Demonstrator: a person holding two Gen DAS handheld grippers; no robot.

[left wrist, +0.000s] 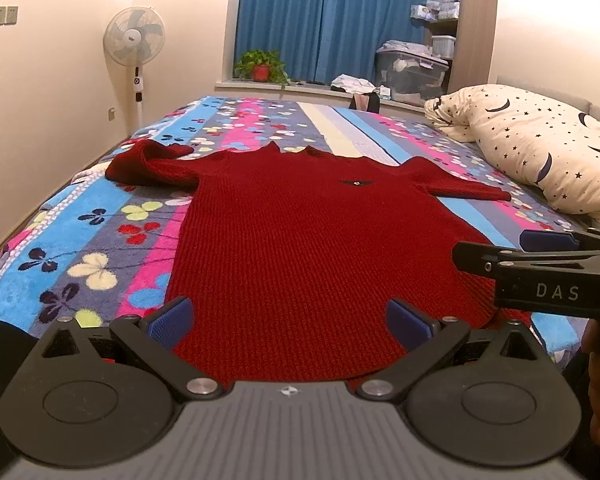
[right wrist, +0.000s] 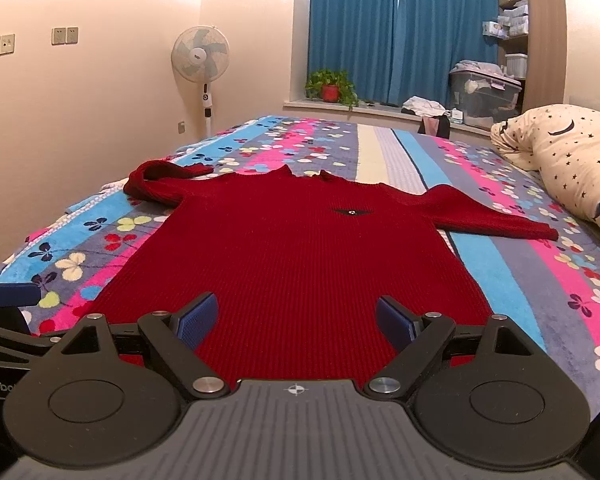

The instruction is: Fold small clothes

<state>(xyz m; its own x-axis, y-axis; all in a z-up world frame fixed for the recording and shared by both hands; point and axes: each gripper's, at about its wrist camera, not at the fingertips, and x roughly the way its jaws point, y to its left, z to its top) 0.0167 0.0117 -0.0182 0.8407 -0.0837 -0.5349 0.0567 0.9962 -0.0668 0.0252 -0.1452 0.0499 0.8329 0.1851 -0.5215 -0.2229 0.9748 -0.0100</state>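
A dark red knitted sweater (left wrist: pixel 300 232) (right wrist: pixel 300 248) lies spread flat on the bed, hem towards me, collar far. Its left sleeve (left wrist: pixel 148 164) is bunched and folded back; its right sleeve (right wrist: pixel 496 218) stretches out to the right. My left gripper (left wrist: pixel 290 320) hovers open over the hem, blue pads wide apart with only cloth below them. My right gripper (right wrist: pixel 296 318) is open over the hem as well, with nothing pinched. The right gripper's fingers (left wrist: pixel 540 258) also show at the right edge of the left wrist view.
The bed is covered by a flowered striped blanket (left wrist: pixel 92 240) (right wrist: pixel 540 280). A star-patterned pillow (left wrist: pixel 540 148) (right wrist: pixel 568 152) lies at the right. Behind stand a fan (left wrist: pixel 134 40), a potted plant (left wrist: pixel 262 66), blue curtains, a storage box (left wrist: pixel 412 76) and shelves.
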